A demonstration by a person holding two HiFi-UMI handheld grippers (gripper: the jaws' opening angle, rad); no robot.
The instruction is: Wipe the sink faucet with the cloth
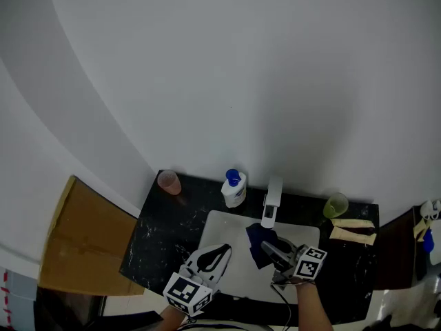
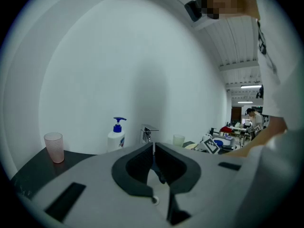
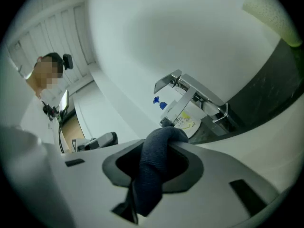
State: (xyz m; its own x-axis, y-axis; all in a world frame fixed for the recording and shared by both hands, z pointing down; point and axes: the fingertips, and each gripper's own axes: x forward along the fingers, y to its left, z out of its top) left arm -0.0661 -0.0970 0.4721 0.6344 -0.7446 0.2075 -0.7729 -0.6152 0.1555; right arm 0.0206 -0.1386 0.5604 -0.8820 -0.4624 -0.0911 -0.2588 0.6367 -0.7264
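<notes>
Looking down in the head view: one black bench (image 1: 165,233) hard against a white wall, one white sink (image 1: 220,219) set in it. At the sink's back rim, one faucet (image 1: 273,202), flanked by one soap bottle (image 1: 234,188) on its left and a green cup (image 1: 335,205) on its right. Farther left, near the bench's back corner, a pink cup (image 1: 169,182): two cups in all. Two beige strips (image 1: 351,229) by the right edge. Over the sink's front left, the left hand-held gripper (image 1: 224,250); over its front right, the right hand-held gripper (image 1: 269,249), with one dark blue cloth (image 1: 256,240) at its tip just below the spout, contact not clear. Bare basin between the two.

Turning to the left gripper view: left hand-held gripper (image 2: 153,146) closed, pads together, nothing between them. Beyond, the pink cup (image 2: 53,147), soap bottle (image 2: 116,136), faucet (image 2: 148,134) and green cup (image 2: 178,140) in a row along the wall.

Turning to the right gripper view: right hand-held gripper (image 3: 164,137) clamped on the cloth (image 3: 149,179), bunched over the jaw tips and hanging below. Faucet (image 3: 194,99) close ahead.
</notes>
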